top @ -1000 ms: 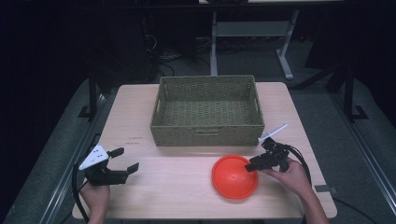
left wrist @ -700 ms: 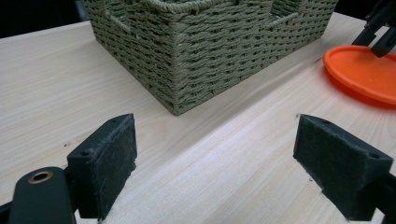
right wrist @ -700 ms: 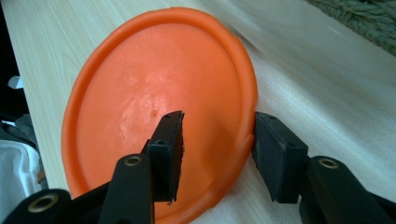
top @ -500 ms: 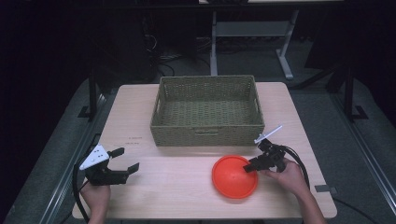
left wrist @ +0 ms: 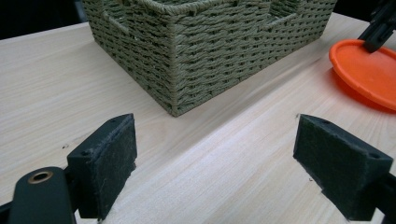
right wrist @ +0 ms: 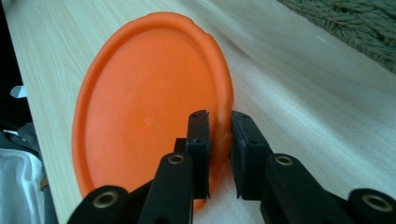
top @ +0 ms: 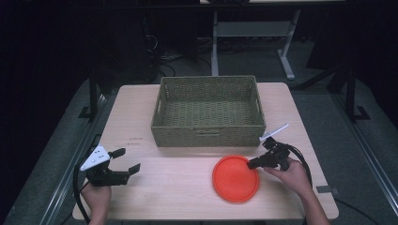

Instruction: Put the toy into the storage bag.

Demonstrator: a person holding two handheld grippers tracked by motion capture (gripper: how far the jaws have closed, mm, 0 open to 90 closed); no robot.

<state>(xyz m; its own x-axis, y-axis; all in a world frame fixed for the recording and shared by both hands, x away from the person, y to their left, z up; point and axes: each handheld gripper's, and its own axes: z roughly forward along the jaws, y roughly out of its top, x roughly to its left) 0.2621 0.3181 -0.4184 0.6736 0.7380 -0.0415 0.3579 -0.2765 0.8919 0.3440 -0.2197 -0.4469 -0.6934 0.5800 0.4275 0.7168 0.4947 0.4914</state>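
Jaws, your right gripper (right wrist: 219, 140): just closed onto the near rim of the orange plate (top: 234, 179), which lies on the counter (top: 178, 187) before the wicker basket (top: 209, 136). Grip made; lift likely next. Left gripper (left wrist: 215, 163): wide, idle.

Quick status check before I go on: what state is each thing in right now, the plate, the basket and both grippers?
Orange plate: flat on the table, its right rim pinched between the right gripper's jaws.
Wicker basket: upright on the table, nothing seen inside, apart from the plate.
Right gripper: jaws have just been closing, now shut on the plate's rim.
Left gripper: open, nothing between its jaws, over bare table.
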